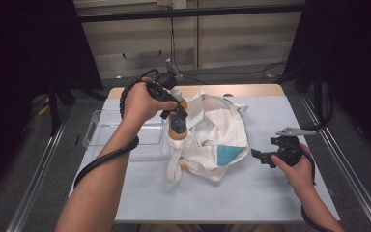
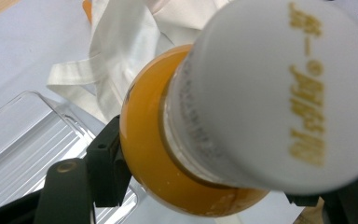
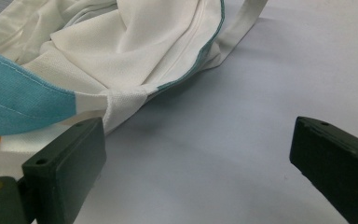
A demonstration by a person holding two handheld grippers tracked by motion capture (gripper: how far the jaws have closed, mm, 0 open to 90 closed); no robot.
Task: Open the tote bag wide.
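Juice bottle (image 2: 186,140), full of orange drink with a big white cap (image 2: 279,93), sits tight between the jaws of the left gripper (image 1: 176,116), which pinch its round body. Up close, the left gripper view shows gold writing on the cap and one black jaw pressed on the bottle's side. From the high view the bottle (image 1: 177,126) looks small: it hangs just over the left edge of the white cloth bag (image 1: 217,140), with the clear plastic tray (image 1: 121,137) just beside it on the left. Only that high view shows both hands together.

Over on the right, the right gripper (image 1: 257,154) has its jaws spread wide and holds nothing. The right gripper view shows its jaws low over the grey table (image 3: 223,154), with the bag's blue patch (image 3: 18,102) and a strap (image 3: 126,100) close in front.
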